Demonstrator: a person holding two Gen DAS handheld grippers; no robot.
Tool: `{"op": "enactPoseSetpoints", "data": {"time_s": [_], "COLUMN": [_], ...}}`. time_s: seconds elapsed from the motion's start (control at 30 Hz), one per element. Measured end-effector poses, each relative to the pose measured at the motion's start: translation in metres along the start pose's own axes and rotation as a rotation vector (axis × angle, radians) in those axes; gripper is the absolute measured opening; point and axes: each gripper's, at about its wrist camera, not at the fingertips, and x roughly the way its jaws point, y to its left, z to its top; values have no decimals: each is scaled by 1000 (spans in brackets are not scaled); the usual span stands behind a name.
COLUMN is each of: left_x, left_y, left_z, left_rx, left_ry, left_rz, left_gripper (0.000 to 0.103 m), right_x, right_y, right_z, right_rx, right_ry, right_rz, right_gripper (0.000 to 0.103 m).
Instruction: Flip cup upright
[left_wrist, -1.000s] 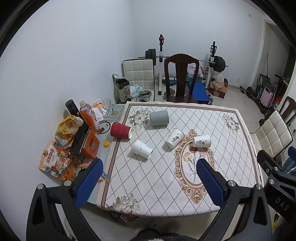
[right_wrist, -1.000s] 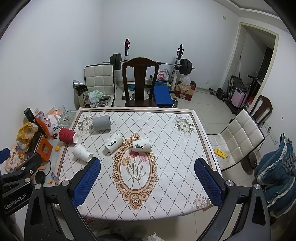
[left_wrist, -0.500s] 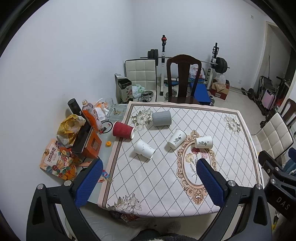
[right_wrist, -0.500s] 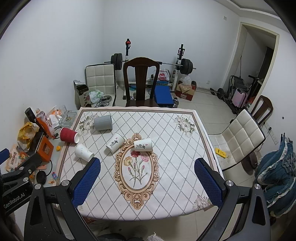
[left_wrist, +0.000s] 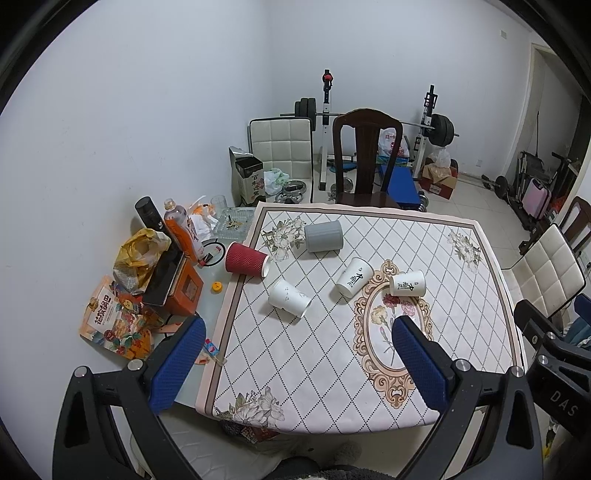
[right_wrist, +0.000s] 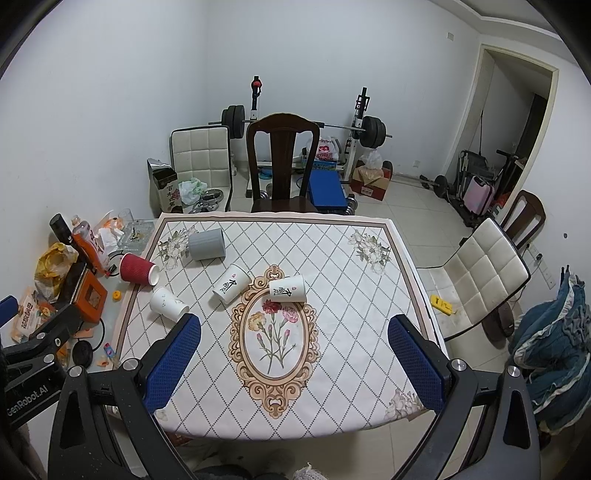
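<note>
Four fingers spread; five cups toppled.

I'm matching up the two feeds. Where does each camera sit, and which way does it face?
Left wrist: above the table's near-left, looking across at tipped cups; left gripper open, right gripper's body at far right.
Right wrist: above the near edge, facing the wooden chair; right gripper open.
Shared: red cup, grey cup.

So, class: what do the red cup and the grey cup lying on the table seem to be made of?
Red cup: apparently paper, matte, with a ripple-textured outer sleeve and a white inside at the mouth. Grey cup: unclear, perhaps plastic or ceramic; smooth, dull, evenly grey, straight-sided, faintly ribbed.
</note>
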Motion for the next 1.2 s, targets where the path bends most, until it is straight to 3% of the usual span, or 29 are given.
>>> {"op": "enactPoseSetpoints", "data": {"time_s": [0.5, 0.7, 0.93, 1.2], "left_x": [1, 25, 100, 208], "left_y": [1, 2, -1, -18], "left_z": [2, 7, 4, -1], "left_rx": [0, 19, 80, 128], "left_ry": [8, 47, 158, 359], "left_rz": [-5, -13, -20, -10], "left_gripper": [103, 103, 103, 102], "right_x": [3, 21, 104, 227], "right_y": [5, 17, 9, -21], "right_z": [-2, -10, -24, -49], "right_rx": [5, 54, 109, 155], "right_ry": [9, 70, 236, 453], "right_rz": [3, 3, -80, -130], "right_gripper": [102, 102, 102, 102]}}
